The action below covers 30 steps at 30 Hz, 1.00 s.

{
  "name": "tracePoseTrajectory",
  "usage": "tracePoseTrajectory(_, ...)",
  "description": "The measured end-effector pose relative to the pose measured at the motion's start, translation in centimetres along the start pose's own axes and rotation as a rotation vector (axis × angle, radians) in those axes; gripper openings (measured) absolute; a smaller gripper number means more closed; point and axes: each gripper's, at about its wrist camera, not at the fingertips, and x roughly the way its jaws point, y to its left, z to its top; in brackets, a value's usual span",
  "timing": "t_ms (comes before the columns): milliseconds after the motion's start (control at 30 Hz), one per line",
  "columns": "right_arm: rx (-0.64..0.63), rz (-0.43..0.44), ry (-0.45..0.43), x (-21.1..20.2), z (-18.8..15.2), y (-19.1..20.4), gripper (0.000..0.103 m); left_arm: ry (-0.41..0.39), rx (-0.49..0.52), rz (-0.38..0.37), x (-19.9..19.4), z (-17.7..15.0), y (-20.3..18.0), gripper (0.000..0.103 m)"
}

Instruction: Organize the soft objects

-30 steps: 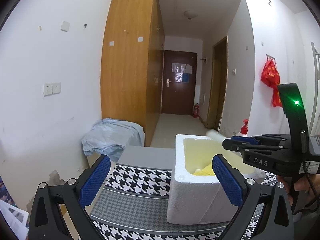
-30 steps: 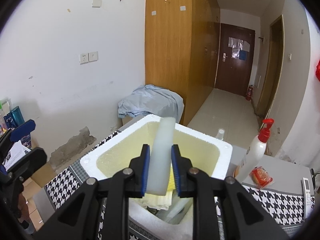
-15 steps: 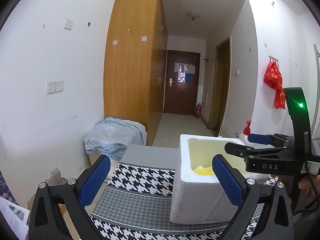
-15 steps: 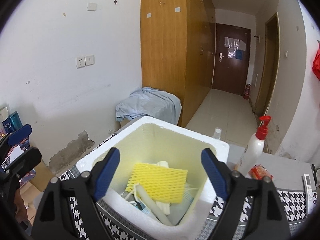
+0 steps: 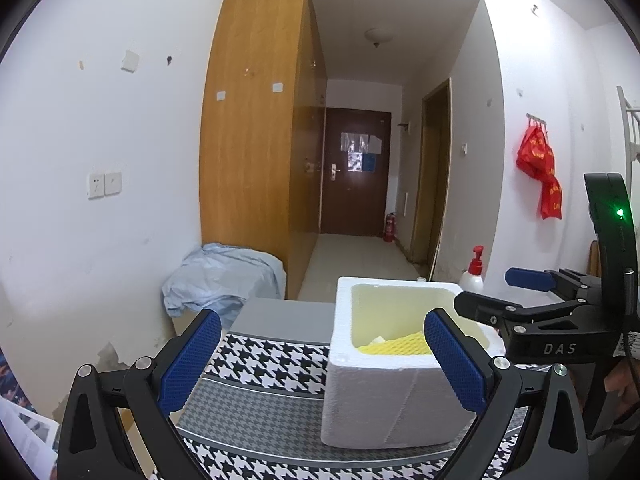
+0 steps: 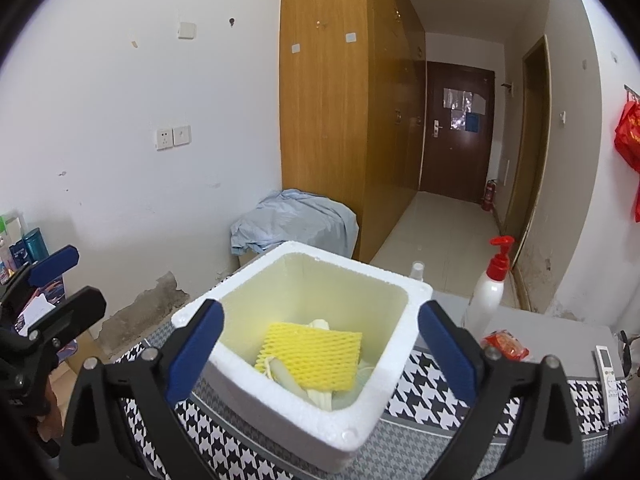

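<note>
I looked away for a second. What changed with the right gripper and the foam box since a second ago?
The right gripper let go of the white foam strip it was pinching over the foam box; its jaws now stand wide open and empty. The strip has dropped in, where white pieces lie under the yellow foam net. The left gripper stayed open, and the box stayed put.

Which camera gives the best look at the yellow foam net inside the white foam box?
The right wrist view: it looks down into the foam box, showing the yellow foam net nearly whole, lying on pale foam pieces. The left wrist view catches only a thin yellow strip behind the box's near wall.
</note>
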Motion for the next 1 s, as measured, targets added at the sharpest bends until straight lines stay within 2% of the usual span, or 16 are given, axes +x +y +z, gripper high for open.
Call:
tracePoseTrajectory(633,0.023,-0.027,-0.058,-6.1,-1.6,-1.0,0.102,-0.022,0.005,-0.028,-3.1,-0.1,-3.3,0.102)
tracePoseTrajectory(767,0.006,-0.066,-0.067,-6.9,-2.0,-1.4,0.102,-0.015,0.011,-0.029,-3.4,-0.3,-3.9,0.102)
tracePoseTrajectory(1000,0.039,-0.053,-0.103,-8.8,-2.8,-1.9,0.102,-0.031,0.021,-0.038,-4.3,-0.6,-5.0,0.102)
